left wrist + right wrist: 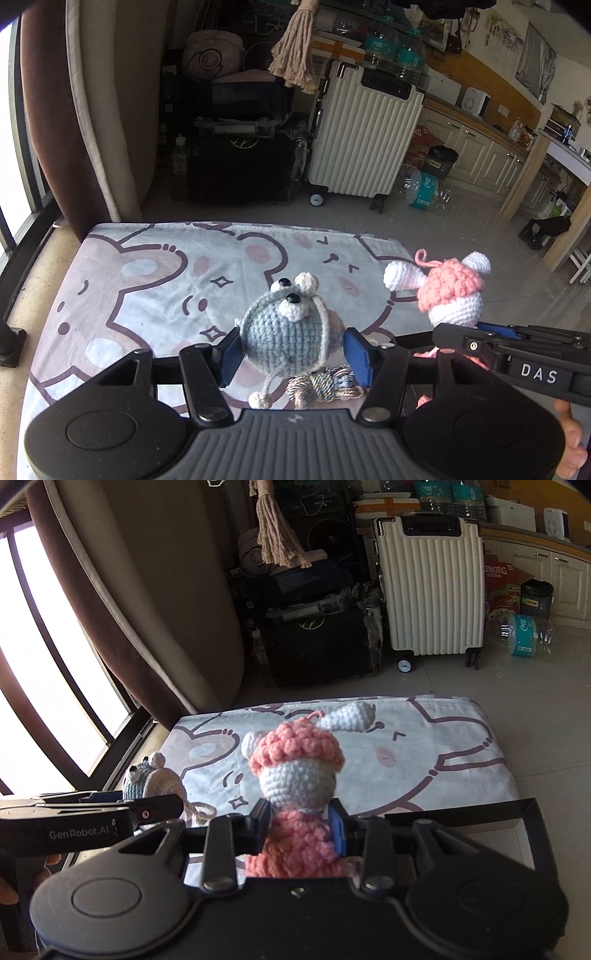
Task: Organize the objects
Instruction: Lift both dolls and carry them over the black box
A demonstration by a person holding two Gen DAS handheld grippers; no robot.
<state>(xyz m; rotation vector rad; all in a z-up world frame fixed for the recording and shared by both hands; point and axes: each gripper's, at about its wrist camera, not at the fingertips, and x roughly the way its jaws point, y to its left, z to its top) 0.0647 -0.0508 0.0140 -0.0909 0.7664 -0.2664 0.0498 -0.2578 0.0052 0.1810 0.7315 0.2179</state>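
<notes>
Blue-grey crocheted yarn toy with bulging eyes is clamped at lower centre in the left tool, raised over the cartoon-printed cloth-covered table. Pink-and-white crocheted doll with white ears is clamped in the right tool, centre frame, above the same table.
</notes>
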